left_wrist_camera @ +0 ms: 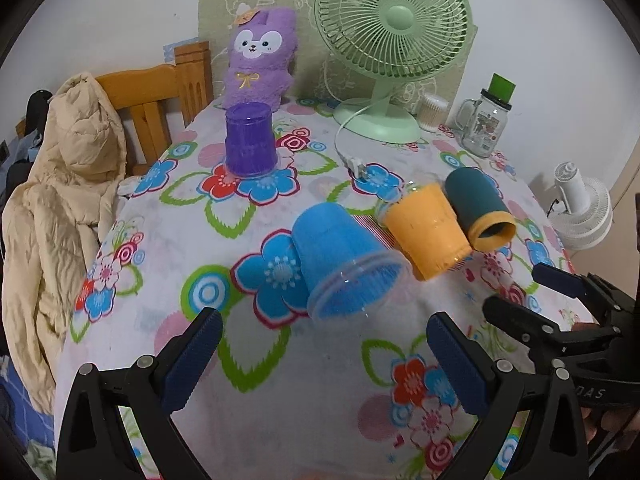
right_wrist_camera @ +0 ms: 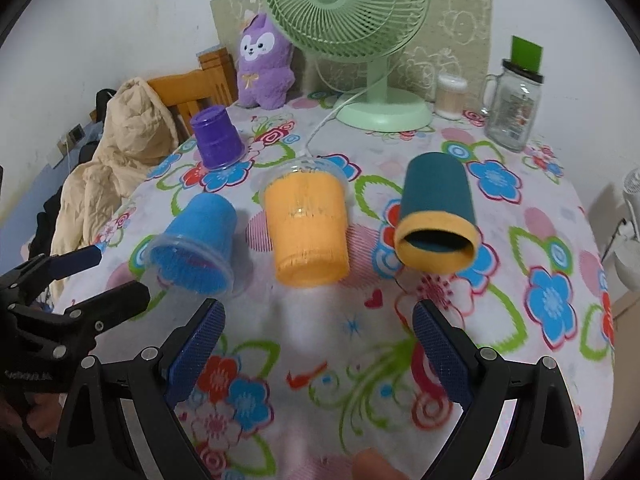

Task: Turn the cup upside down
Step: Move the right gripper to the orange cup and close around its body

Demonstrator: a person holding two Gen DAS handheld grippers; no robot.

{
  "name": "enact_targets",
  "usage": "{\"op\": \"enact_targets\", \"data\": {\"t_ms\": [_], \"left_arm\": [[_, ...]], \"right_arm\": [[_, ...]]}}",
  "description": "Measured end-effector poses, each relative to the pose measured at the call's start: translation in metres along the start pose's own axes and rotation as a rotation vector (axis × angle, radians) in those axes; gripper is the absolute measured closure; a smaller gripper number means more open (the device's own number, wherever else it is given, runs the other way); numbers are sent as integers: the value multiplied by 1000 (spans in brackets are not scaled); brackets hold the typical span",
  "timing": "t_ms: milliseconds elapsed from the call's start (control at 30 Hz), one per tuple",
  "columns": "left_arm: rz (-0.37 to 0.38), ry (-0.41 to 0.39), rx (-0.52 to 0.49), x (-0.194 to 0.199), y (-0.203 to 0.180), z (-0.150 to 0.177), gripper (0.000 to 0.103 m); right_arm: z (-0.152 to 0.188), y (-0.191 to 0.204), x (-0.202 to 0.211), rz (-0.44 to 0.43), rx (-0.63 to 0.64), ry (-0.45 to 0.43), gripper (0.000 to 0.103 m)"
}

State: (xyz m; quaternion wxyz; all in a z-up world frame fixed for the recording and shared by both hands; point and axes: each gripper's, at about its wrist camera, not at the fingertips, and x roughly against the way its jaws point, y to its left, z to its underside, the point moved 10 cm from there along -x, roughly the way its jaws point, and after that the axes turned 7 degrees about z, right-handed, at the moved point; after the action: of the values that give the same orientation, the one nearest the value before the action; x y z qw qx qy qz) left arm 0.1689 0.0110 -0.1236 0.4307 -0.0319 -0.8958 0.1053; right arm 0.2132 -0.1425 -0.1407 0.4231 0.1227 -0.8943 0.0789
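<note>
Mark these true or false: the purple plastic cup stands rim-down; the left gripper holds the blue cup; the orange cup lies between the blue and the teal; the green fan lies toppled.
1. The purple plastic cup stands rim-down: true.
2. The left gripper holds the blue plastic cup: false, it is open and short of the cup.
3. The orange plastic cup lies between the blue cup and the teal cup with orange rim: true.
4. The green desk fan lies toppled: false, it stands upright.
</note>
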Motion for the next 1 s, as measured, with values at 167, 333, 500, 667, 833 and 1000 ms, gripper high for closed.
{"op": "enact_targets", "data": {"t_ms": [167,333,500,667,833,1000], "left_arm": [[3,18,-18,-15,1,-8,0],[9,63,-65,-32,-2,-12,0],[24,75,-92,-41,-7,-14,0],[24,90,-95,-46,-4,-13,0],[25,96,-90,-40,-1,-12,0],[27,97,-106,-37,-3,-10,0]], "right_arm": [[-9,-1,-22,1,-3,25,7],[-13,-1,-37,2,5,44,7],[-16,2,-46,19,37,37,7],[-21,7,-53,-6,44,26,8],[-25,14,-66,-5,78,42,27],[-22,20,-70,-36,70,61,45]]}}
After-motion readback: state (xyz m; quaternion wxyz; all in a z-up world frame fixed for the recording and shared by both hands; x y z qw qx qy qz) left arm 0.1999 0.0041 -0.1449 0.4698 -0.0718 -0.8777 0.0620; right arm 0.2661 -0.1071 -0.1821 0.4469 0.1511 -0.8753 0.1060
